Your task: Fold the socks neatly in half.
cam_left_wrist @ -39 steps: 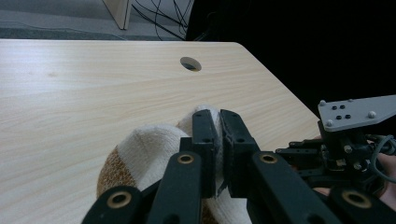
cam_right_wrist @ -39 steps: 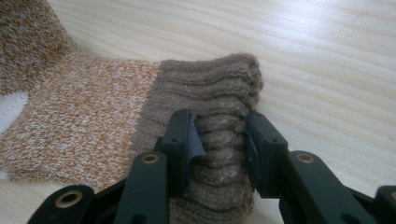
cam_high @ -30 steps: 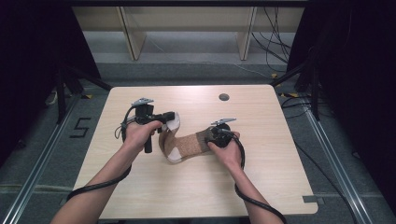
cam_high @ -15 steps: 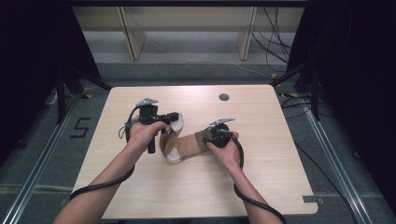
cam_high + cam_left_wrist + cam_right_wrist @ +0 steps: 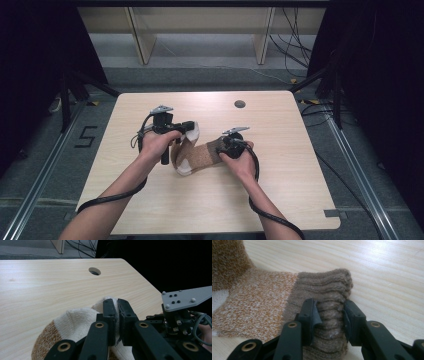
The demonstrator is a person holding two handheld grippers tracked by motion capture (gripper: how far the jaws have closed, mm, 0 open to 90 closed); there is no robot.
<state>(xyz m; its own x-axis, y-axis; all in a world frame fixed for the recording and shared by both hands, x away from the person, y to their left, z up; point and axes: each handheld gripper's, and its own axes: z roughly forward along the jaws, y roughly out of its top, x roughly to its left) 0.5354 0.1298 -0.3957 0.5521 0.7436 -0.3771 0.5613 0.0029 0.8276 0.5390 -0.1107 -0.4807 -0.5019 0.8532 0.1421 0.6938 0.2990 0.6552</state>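
Observation:
A sock (image 5: 199, 156) in brown, orange and white lies curled on the wooden table (image 5: 300, 175) between my two grippers. My left gripper (image 5: 192, 128) is shut on its white toe end (image 5: 75, 321) and holds it raised off the table; the jaws (image 5: 117, 306) are pressed together on the fabric. My right gripper (image 5: 223, 148) is shut on the brown ribbed cuff (image 5: 328, 287), which bunches between its jaws (image 5: 329, 309). In the left gripper view the right gripper (image 5: 178, 315) shows close by at the right.
A round cable hole (image 5: 240, 104) sits near the table's far edge, also seen as the hole (image 5: 94, 271) in the left gripper view. Shelf legs and cables stand on the floor beyond the table. Dark curtains flank both sides.
My left gripper has shifted slightly to the right with the sock's toe end. The right gripper has stayed in place on the cuff.

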